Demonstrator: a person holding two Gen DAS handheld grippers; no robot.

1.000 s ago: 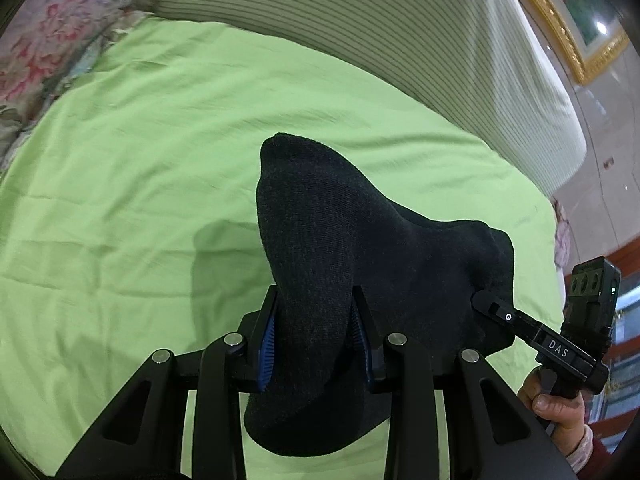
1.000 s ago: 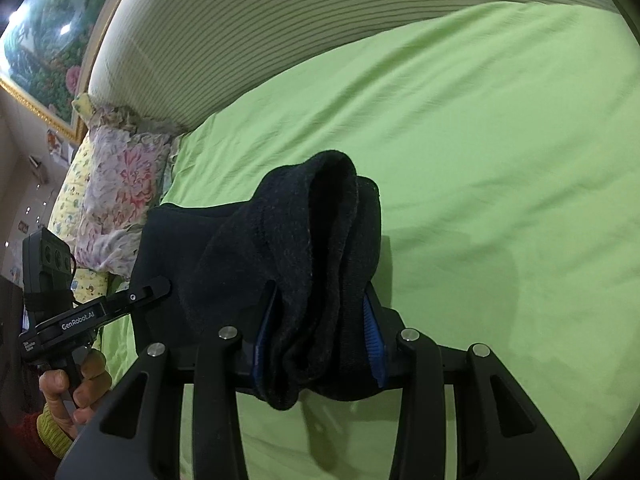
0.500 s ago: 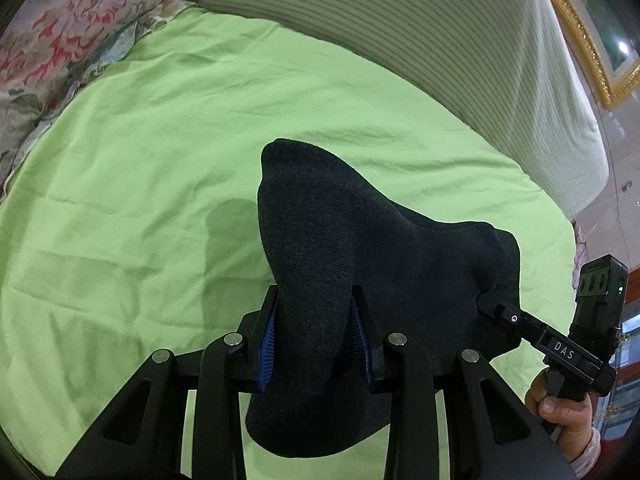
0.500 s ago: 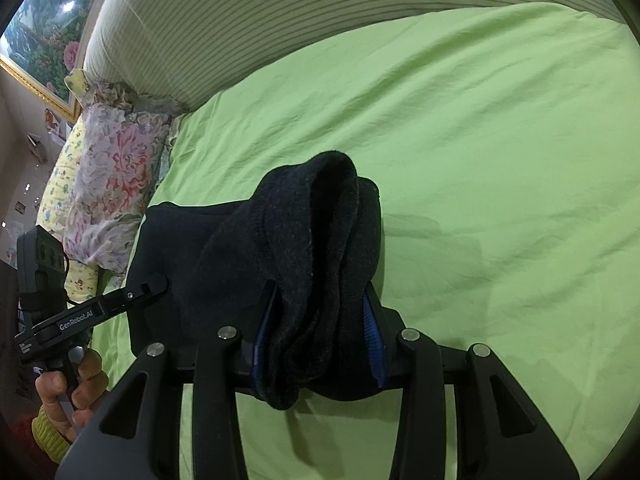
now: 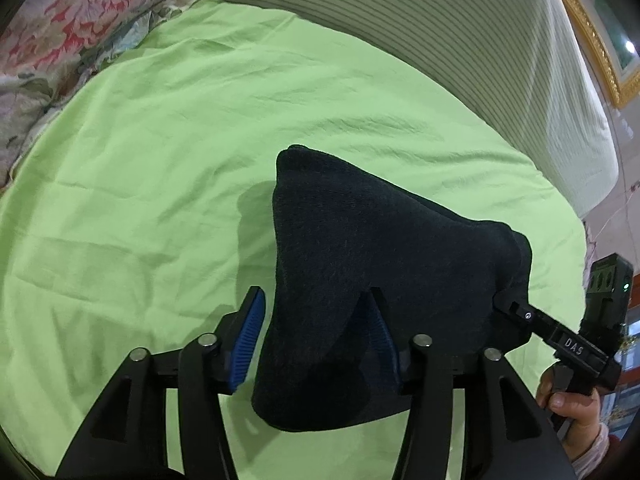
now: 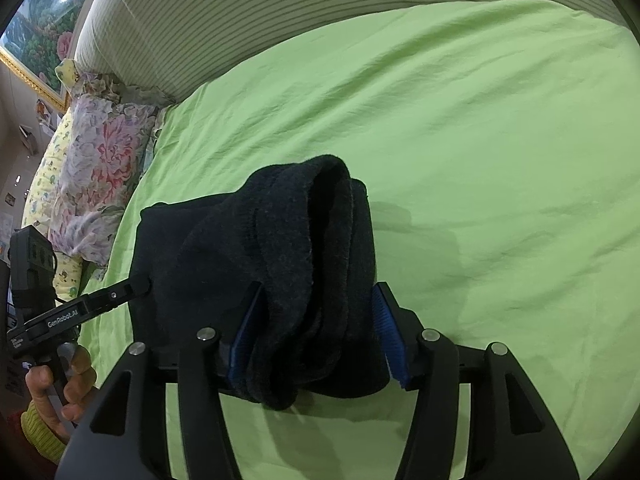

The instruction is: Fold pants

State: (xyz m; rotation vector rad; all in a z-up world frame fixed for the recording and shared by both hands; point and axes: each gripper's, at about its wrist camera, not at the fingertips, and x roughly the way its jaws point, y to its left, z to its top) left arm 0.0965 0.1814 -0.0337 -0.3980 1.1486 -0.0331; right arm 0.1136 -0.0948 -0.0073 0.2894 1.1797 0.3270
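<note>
The dark folded pants (image 5: 360,248) hang bunched between both grippers above a green bed sheet (image 5: 160,160). My left gripper (image 5: 316,332) has its jaws spread; the left blue pad (image 5: 248,340) stands clear of the cloth, which still drapes over the right pad. My right gripper (image 6: 316,328) has its jaws partly spread, with a thick roll of the pants (image 6: 304,264) between the blue pads (image 6: 386,328). Each gripper shows in the other's view, at the cloth's far edge: the right one (image 5: 520,312), the left one (image 6: 136,286).
A striped headboard cushion (image 5: 440,40) runs along the far side of the bed. Floral pillows (image 5: 60,20) lie at the bed's end, also in the right wrist view (image 6: 96,176). A gold-framed picture (image 6: 36,40) hangs on the wall.
Both grippers' jaws have spread apart; they were clamped tight on the pants half a second ago. The pants have sunk slightly toward the sheet.
</note>
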